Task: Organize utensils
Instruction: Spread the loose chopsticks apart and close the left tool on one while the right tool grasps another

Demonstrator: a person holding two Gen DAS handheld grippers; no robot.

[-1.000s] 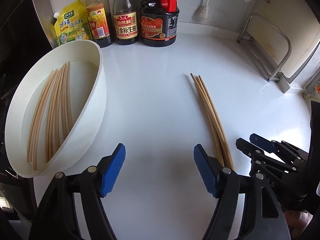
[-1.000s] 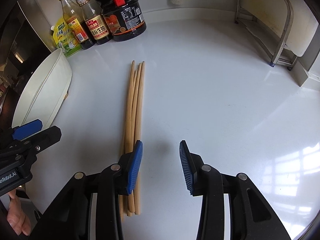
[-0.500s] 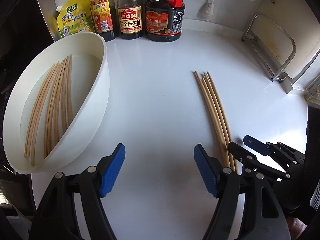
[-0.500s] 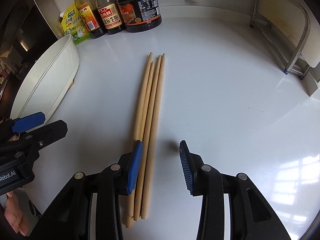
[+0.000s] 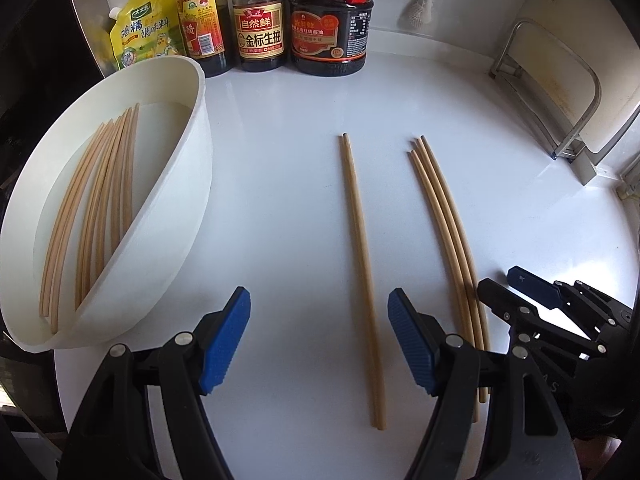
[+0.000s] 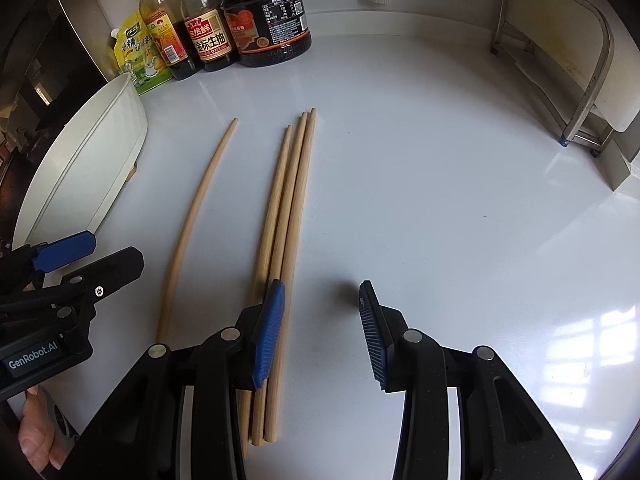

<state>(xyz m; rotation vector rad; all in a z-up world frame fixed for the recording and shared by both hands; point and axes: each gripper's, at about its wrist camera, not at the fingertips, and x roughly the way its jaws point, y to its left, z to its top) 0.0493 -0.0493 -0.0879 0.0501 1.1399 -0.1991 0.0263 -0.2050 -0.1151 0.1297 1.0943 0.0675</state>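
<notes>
With my left gripper (image 5: 319,340) gaping and empty astride the 1 stray chopstick (image 5: 359,264), and my right gripper (image 6: 322,336) likewise apart and empty, I should lower squarely, then clamp mid-shaft.

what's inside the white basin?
Round white plastic basin holds a bunch of light wooden chopsticks lying lengthwise. Its near wall covers part of the floor, so an exact count is unclear.

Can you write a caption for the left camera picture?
Open left gripper above one loose wooden chopstick beside white bowl.

White surface (image 5: 280,184): basin (image 5: 192,168) at 9 o'clock; bottles (image 5: 260,28) at 12; single chopstick (image 5: 360,264) and chopstick bundle (image 5: 444,216) centre.
</notes>
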